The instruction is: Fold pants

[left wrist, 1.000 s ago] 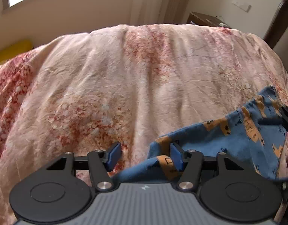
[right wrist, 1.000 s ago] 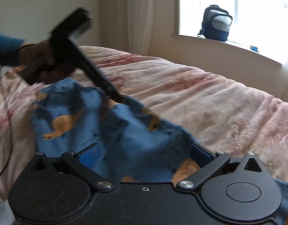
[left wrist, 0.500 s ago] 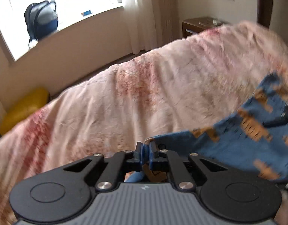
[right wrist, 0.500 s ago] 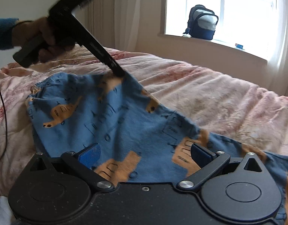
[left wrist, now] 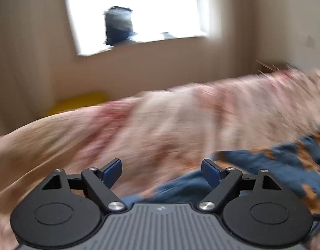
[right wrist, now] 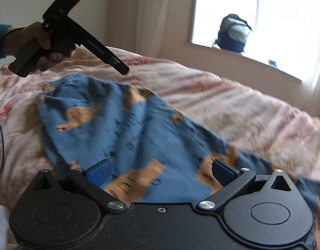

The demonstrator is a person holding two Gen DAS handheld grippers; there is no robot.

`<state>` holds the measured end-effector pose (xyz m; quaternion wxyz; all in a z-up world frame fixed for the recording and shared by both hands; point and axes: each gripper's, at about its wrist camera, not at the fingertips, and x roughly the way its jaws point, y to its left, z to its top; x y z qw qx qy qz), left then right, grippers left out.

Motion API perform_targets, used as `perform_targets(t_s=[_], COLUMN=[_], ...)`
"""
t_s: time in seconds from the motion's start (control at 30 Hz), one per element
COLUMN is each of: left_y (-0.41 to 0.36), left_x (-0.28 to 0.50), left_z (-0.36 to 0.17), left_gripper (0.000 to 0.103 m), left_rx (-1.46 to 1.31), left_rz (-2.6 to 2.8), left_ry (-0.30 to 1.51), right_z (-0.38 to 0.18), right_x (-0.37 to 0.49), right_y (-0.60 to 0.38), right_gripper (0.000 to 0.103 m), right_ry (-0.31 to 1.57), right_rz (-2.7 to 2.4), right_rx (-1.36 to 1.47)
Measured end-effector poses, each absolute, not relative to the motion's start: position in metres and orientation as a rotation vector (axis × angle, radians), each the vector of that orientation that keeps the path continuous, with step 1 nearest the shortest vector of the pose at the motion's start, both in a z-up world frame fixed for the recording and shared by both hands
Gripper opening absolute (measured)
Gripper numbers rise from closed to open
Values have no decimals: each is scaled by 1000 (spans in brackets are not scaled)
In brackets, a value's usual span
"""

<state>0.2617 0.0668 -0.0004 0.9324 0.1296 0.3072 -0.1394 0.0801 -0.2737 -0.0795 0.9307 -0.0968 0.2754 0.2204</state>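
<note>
The left gripper [left wrist: 161, 171] is held raised above the bed [left wrist: 139, 129], jaws opening, nothing between them. The right gripper [right wrist: 161, 171] is held wide apart.

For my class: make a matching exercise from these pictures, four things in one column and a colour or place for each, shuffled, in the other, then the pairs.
Things:
1. pants
2. backpack
3. bedspread
4. left gripper

Colour or place:
A. pink floral, covering the bed
B. held up above the bed in a hand
C. blue with orange animal print
D. on the window sill

Pairs: 1-C, 2-D, 3-A, 4-B
</note>
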Motion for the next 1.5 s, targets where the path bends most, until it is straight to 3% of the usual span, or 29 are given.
perform_targets(t_s=[0.13,0.3,0.37,0.57,0.63,0.77,0.93,1.1,1.17,1.23,1.3,1.43,1.5], left_y=[132,209,224,217,203,150,92,124,148,168,185,206,206], left_x=[223,200,198,202,200,183,166,191,202,206,209,220,223], left_z=[5,-12,-25,-52,-53,-41,-46,-57,-64,-68,-67,-74,-73], left_gripper=[88,88,83,56,27,14,12,19,27,57,63,64,56], left_rx=[227,-77,-176,-307,-286,55,438,285,208,123,21,-134,-128], left_rz=[-80,-24,-43,-127,-120,-39,-111,-13,-38,-56,-58,-115,-130], left_ry=[619,698,708,770,766,669,568,655,713,720,717,760,776], right_z=[-77,-78,-79,-83,-87,-96,-100,-100,-100,-100,-99,-99,-99], right_x=[68,60,59,69,76,80,80,81,80,80,80,80,80], right_y=[-254,-236,-234,-241,-246,-247,-242,-244,-244,-244,-244,-245,-245], right_gripper=[102,102,102,102,102,102,102,102,102,102,102,102,102], right_ry=[530,532,533,549,569,603,607,617,616,617,617,620,621], right_rz=[525,585,582,452,426,431,449,452,452,454,456,456,455], right_rx=[-263,-310,-313,-289,-263,-230,-245,-224,-225,-224,-221,-215,-215])
